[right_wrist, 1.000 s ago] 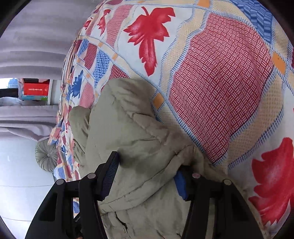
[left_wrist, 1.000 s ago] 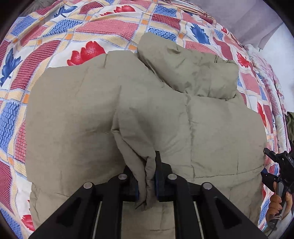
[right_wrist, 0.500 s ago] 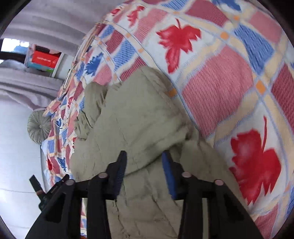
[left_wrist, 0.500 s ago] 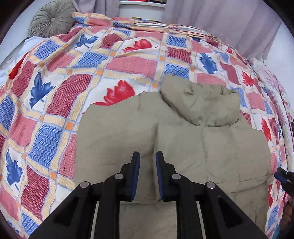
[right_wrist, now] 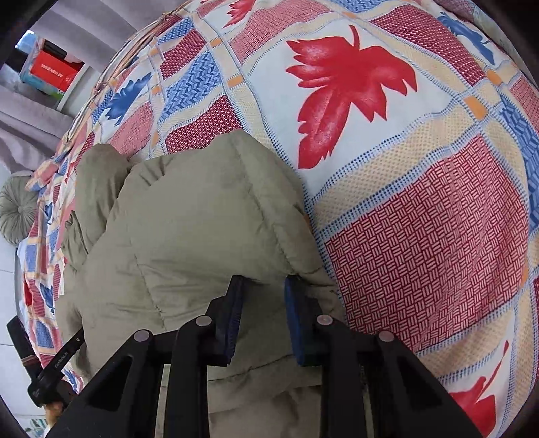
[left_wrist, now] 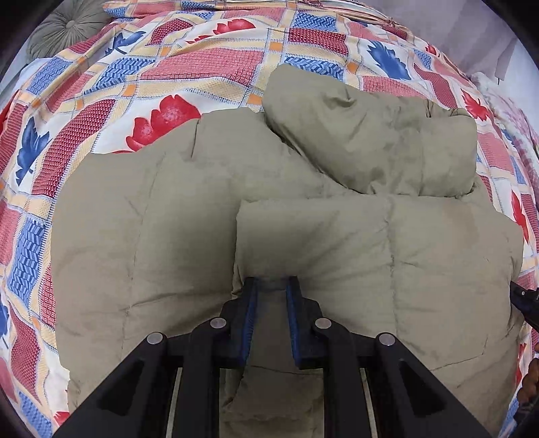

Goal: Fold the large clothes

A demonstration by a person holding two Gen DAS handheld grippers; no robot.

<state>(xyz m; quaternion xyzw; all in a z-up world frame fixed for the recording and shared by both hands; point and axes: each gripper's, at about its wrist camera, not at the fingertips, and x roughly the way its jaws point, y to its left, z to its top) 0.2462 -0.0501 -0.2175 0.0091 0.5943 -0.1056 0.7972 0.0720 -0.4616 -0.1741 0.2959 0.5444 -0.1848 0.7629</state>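
Note:
An olive padded jacket (left_wrist: 161, 242) lies spread on a patterned bedspread (left_wrist: 209, 64), its hood (left_wrist: 377, 141) at the far end and a folded panel (left_wrist: 387, 242) lying over its right half. My left gripper (left_wrist: 271, 286) is narrowly open, its fingertips at the near edge of that panel with fabric between them. In the right wrist view the jacket (right_wrist: 188, 215) fills the lower left. My right gripper (right_wrist: 262, 286) is narrowly open at a folded puffy edge, fabric between the pads. Whether either pinches the cloth is unclear.
The bedspread (right_wrist: 421, 219) with red and blue leaves covers the whole bed. A round grey cushion (left_wrist: 64, 27) lies at the far left corner. A red box (right_wrist: 54, 69) stands on a shelf beyond the bed. Grey curtains hang behind.
My left gripper let go of the bunched jacket fabric, pulled back, then came down again to the folded panel's edge. My right gripper narrowed its jaws and moved to the jacket's folded edge.

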